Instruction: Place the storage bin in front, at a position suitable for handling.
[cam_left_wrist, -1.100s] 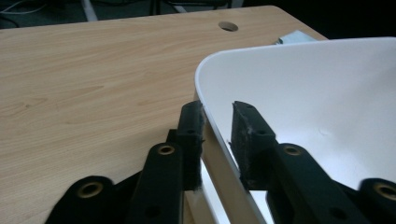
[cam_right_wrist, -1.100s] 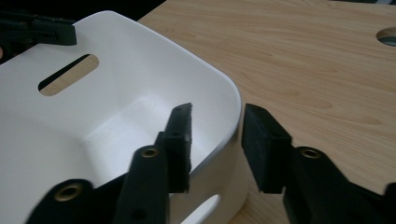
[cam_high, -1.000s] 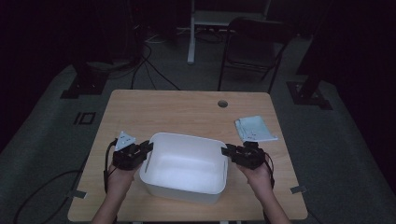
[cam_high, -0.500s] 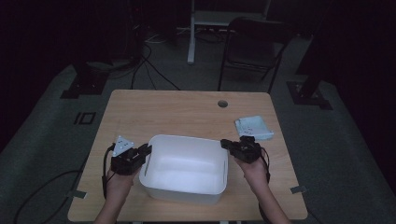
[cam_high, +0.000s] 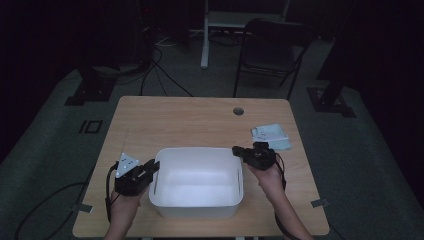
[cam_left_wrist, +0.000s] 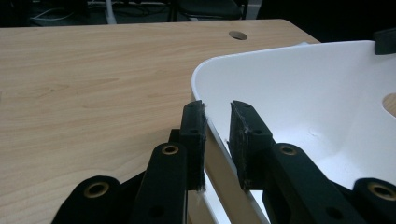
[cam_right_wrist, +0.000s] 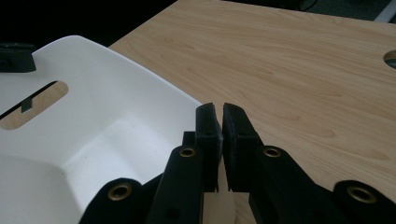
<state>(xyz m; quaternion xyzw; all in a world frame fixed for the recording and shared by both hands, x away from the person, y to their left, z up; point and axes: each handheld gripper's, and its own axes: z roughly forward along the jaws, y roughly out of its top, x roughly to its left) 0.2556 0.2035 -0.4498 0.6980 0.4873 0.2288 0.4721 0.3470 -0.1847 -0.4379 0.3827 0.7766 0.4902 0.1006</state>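
Smooth white plastic tub (cam_high: 199, 186), rounded corners

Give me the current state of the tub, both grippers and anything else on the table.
White plastic tub: upright, empty, at the table's near edge.
Left gripper: jaws astride the tub's left rim, one outside, one inside, a small gap showing at the inner pad.
Right gripper: shut on the tub's right rim, jaws nearly together.
Pale blue packet: lying flat near the table's right edge, untouched.
Table: wooden, with a round cable hole.
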